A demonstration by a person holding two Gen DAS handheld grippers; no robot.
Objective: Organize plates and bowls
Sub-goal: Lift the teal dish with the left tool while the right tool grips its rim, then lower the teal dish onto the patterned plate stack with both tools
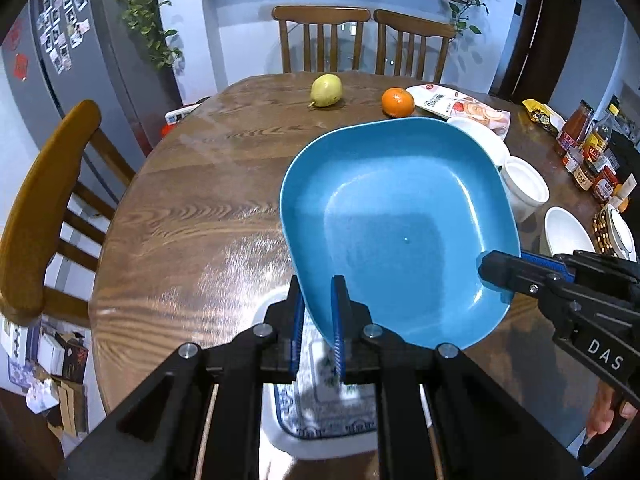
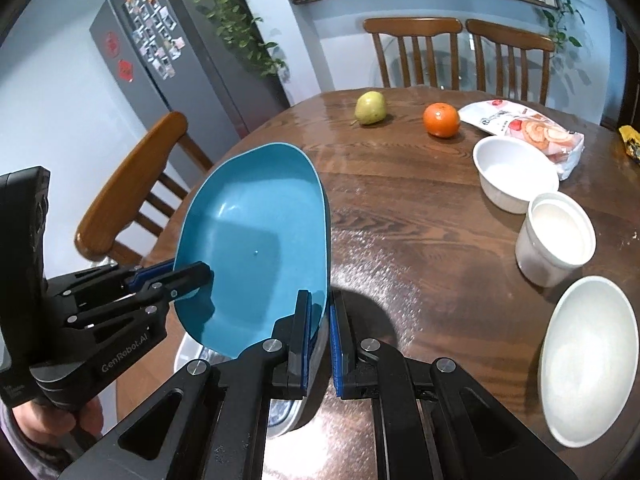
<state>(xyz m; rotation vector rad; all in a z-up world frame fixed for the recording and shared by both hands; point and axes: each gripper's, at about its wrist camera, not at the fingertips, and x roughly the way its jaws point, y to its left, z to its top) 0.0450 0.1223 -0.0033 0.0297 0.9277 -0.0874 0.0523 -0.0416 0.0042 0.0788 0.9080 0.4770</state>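
Both grippers clamp the rim of the blue squarish plastic plate (image 1: 400, 216) – left gripper (image 1: 318, 320) near edge, right gripper (image 2: 320, 332) right edge. It hangs tilted directly above the white blue-patterned plate (image 1: 320, 412) on the wooden surface (image 1: 192, 216) – lowering looks next

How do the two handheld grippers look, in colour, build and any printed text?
Both are matte black linkage frames with silver bolt heads and two flat fingers lined with ribbed blue pads. The left gripper shows white "GenRobot.AI" lettering on its body in the right wrist view. The right gripper shows white letters "DAS" in the left wrist view. A bare hand with a greyish cuff holds the left one. No cables show.
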